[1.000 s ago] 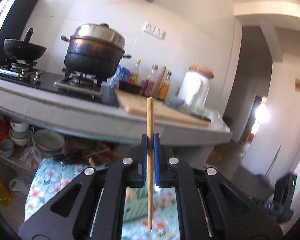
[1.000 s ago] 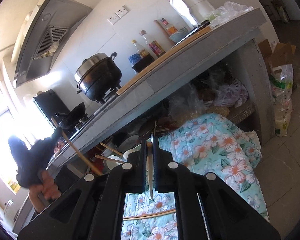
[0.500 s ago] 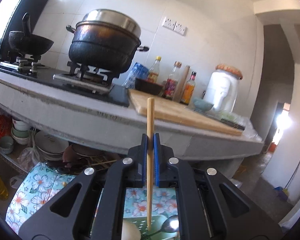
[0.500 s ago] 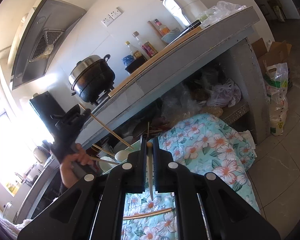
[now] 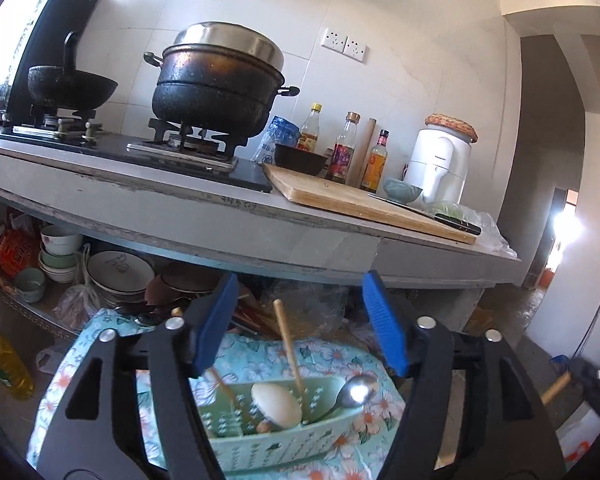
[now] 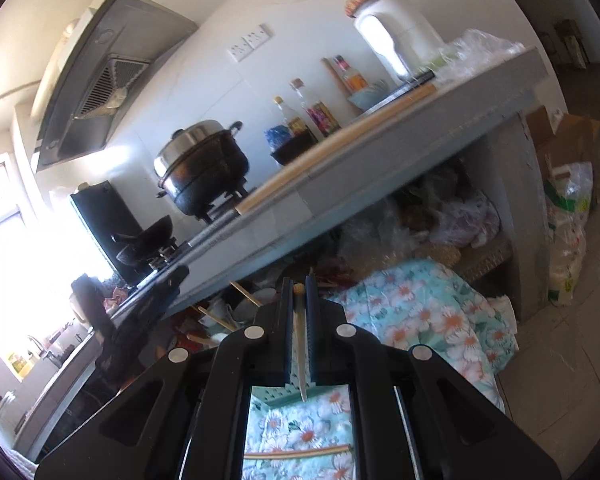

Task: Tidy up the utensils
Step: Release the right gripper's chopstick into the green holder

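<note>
In the left wrist view my left gripper (image 5: 299, 300) has its jaws opening wide. A wooden chopstick (image 5: 287, 350) leans free between the blue pads (image 5: 216, 326), its lower end in the pale green utensil basket (image 5: 260, 446). The basket also holds a white spoon (image 5: 276, 404), a metal spoon (image 5: 356, 392) and another chopstick (image 5: 225, 388). In the right wrist view my right gripper (image 6: 299, 292) is shut on a second wooden chopstick (image 6: 300, 344), held upright above a corner of the basket (image 6: 296, 398). One more chopstick (image 6: 296, 452) lies on the floral cloth (image 6: 420, 312).
A grey counter (image 5: 228, 220) runs just beyond the basket, bearing a black pot (image 5: 216, 84), a wok (image 5: 70, 88), a cutting board (image 5: 356, 200) with a knife (image 5: 428, 214), and bottles (image 5: 346, 148). Bowls and plates (image 5: 116, 272) crowd the shelf beneath it.
My left gripper sank toward the basket and went from shut on the chopstick to open; the chopstick now stands in the basket. My right gripper kept its chopstick and rose slightly.
</note>
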Tool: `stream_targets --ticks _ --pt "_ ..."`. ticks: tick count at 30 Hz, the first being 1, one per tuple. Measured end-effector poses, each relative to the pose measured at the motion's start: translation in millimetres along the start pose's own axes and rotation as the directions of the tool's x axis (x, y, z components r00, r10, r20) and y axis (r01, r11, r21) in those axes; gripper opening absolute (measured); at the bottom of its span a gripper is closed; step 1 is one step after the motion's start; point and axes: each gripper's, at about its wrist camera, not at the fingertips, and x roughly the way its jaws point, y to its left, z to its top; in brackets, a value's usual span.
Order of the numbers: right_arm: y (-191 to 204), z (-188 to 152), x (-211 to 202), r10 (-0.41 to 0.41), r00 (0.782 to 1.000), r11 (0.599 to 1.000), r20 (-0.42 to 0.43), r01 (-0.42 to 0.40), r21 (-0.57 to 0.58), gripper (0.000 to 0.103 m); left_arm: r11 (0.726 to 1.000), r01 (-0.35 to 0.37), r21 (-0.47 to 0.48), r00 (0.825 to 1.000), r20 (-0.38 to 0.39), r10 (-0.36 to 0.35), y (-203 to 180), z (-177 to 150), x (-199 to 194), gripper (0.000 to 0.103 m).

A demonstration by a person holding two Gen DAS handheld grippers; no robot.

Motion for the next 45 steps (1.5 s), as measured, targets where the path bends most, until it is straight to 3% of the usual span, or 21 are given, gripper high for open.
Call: stream_targets --ticks 7,14,21,25,27,29,38,42,45 --pt "34 37 24 0.051 0.997 0.995 0.051 -0.046 -0.086 0.006 0.998 0.007 0.066 0.996 -0.085 -0.001 18 -28 -53 0.079" --pt "66 50 75 -0.006 0.999 0.979 0.054 0.017 -0.203 0.006 0.995 -0.01 0.103 0.968 -0.247 0.035 41 -90 -85 0.083" --pt "88 21 136 -0.109 0.994 0.934 0.022 0.11 -0.339 0.006 0.998 -0.041 0.04 0.935 -0.35 0.053 60 -131 -97 0.084" --pt "88 -4 164 -0.152 0.985 0.912 -0.08 0.109 -0.396 0.008 0.999 -0.043 0.013 0.922 -0.384 0.045 64 -143 -97 0.085" --pt "84 -6 165 -0.149 0.984 0.92 -0.099 0.102 -0.379 0.012 0.999 -0.044 0.015 0.919 -0.392 0.046 63 -146 -96 0.085" --pt "81 -2 156 -0.133 0.987 0.932 -0.086 0.095 -0.35 0.03 0.999 -0.041 0.031 0.918 -0.393 0.05 62 -148 -95 0.088" --pt "49 19 82 -0.083 0.996 0.973 0.011 0.084 -0.215 0.044 0.994 0.004 0.108 0.928 -0.37 0.036 47 -150 -92 0.09" --pt "16 -11 71 -0.133 0.985 0.981 -0.114 0.115 -0.156 0.053 0.981 0.016 0.194 0.921 -0.386 0.061 37 -158 -86 0.09" --pt "-11 -55 82 -0.221 0.936 0.971 -0.273 0.186 -0.15 0.054 0.959 0.014 0.285 0.91 -0.4 0.105 27 -167 -77 0.09"
